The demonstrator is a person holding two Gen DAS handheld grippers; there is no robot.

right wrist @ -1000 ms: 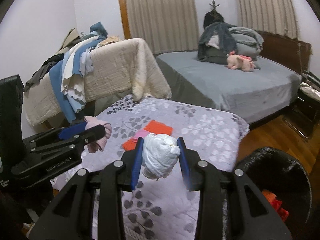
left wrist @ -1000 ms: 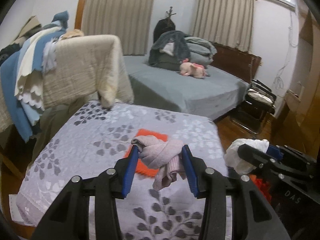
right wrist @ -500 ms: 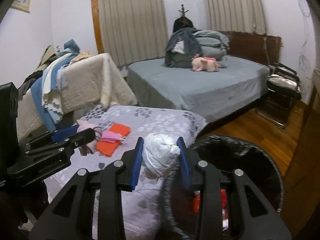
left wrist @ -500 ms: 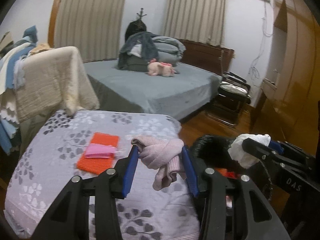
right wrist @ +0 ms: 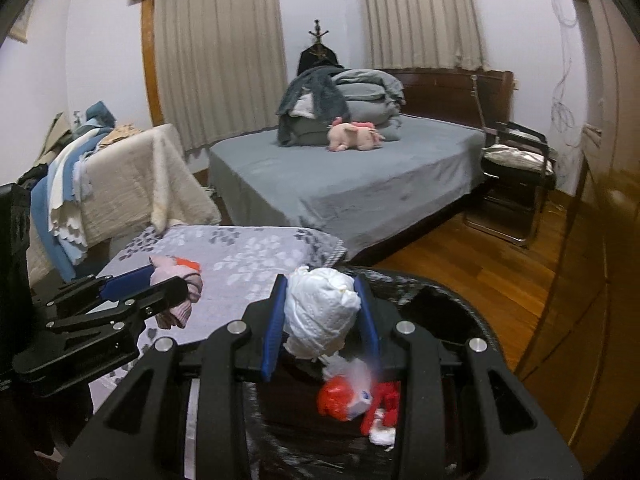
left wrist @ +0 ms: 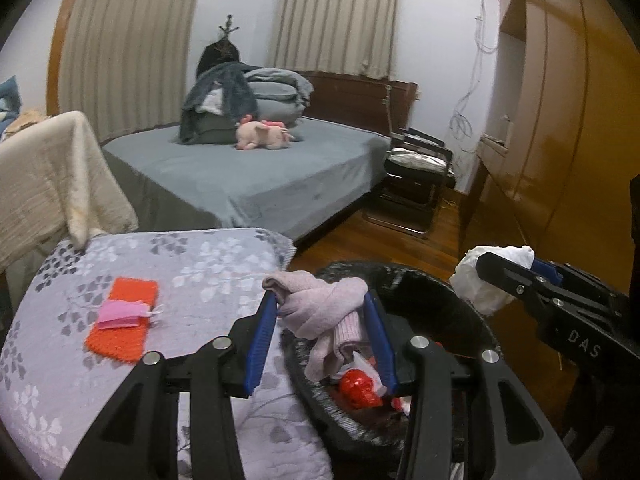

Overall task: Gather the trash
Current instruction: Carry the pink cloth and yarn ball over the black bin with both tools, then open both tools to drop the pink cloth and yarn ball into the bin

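Observation:
My left gripper (left wrist: pixel 322 336) is shut on a pale pink knitted rag (left wrist: pixel 324 316) and holds it over the near rim of a black trash bin (left wrist: pixel 452 304). My right gripper (right wrist: pixel 322 320) is shut on a crumpled white tissue wad (right wrist: pixel 320 312) above the same bin (right wrist: pixel 452 304). Red and white trash (right wrist: pixel 352 396) lies inside the bin. The right gripper with the white wad (left wrist: pixel 480 280) shows at the right of the left wrist view. The left gripper with the pink rag (right wrist: pixel 176 288) shows at the left of the right wrist view.
A grey leaf-patterned cushioned surface (left wrist: pixel 120 360) carries an orange cloth (left wrist: pixel 124 324) with a pink piece (left wrist: pixel 120 312) on it. Behind stands a grey bed (right wrist: pixel 340 184) with a pink plush toy. A folding chair (right wrist: pixel 516 184), wooden floor and wardrobe (left wrist: pixel 560 120) are at the right.
Both grippers have swung right from above the cushioned surface to above the black bin, still holding the pink rag and the white wad.

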